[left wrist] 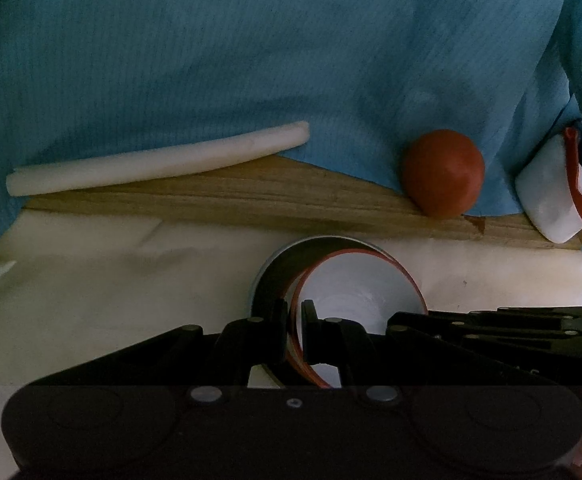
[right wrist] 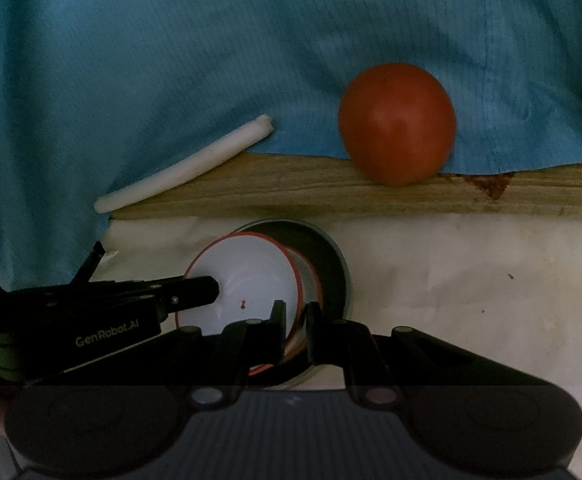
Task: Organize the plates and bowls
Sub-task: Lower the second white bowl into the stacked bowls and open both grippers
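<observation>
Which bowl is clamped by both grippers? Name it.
The white bowl with the red rim, nested inside the dark grey bowl. The left gripper and right gripper each pinch its wall; the grey one sits under it, ungripped.

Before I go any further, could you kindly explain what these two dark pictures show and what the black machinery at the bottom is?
There is no robot here: a person holds a two-finger tool in each hand, and a fisheye camera on each looks forward along its fingers. The black machinery is the tool itself.

The left wrist view shows the left gripper, its jaws closed on the rim of a white bowl with a red rim. The right wrist view shows the right gripper, closed on the opposite side of the same rim. The bowl sits tilted inside a darker grey bowl.

These rest on a pale surface. Behind runs a wooden board, partly draped in blue cloth, with a tomato and a white stick-like object I cannot identify. A white red-rimmed container lies at the left view's right edge.
</observation>
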Tool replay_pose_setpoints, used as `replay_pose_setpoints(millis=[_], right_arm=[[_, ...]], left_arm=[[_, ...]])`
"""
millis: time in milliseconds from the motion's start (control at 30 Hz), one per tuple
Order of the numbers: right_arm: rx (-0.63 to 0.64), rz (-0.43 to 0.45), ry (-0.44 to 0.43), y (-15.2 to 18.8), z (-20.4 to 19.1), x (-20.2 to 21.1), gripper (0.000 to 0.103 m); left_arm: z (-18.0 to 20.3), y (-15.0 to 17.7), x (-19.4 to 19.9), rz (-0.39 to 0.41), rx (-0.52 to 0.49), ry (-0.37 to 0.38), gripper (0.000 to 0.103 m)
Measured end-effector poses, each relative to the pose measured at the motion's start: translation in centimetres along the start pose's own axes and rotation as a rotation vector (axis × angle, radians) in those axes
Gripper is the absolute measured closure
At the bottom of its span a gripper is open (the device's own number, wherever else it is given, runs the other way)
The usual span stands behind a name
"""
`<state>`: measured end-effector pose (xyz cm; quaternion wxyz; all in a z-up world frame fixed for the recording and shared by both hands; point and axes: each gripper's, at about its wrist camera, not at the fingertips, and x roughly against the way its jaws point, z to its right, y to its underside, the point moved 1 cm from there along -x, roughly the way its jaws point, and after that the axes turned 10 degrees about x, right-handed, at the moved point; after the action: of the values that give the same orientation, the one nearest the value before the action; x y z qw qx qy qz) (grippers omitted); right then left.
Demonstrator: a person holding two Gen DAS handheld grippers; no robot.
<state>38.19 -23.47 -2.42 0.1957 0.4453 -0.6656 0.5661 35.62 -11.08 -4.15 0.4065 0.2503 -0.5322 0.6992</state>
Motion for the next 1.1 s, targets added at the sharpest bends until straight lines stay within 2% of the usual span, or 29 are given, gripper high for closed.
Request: replay_pose_setpoints(millis=[133,367,667,933,1033,1100], right_arm=[[0.021,0.000,0.008,0.0,-0.3,-0.1,0.091],[0.015,0.002,0.012,0.0,-0.3,-0.3,0.081],[0.016,0.010,0.008,0.0,-0.2,0.0,0.080],[0.005,0.065,0.019,0.2,-0.1,1.6,0.077],[0.001,0.084,0.028,0.5,-0.1,2.3,0.072],[0.007,0.101,0.039,0.7,-0.2,3.0,0.065]], left_arm=[[0.1,0.0,-0.1,-0.004,0.002,-0.007,0.097],[0.0,0.1,-0.4,-0.009,0.002,-0.019,0.097],[0.0,0.2,0.0,0.008,0.006,-0.034,0.097],[-0.8,0.4,1.6,0.070,0.042,-0.035,0.089],[-1.1,0.6,2.4,0.095,0.053,-0.038,0.087],[-1.2,0.7,2.8,0.108,0.060,-0.039,0.082]])
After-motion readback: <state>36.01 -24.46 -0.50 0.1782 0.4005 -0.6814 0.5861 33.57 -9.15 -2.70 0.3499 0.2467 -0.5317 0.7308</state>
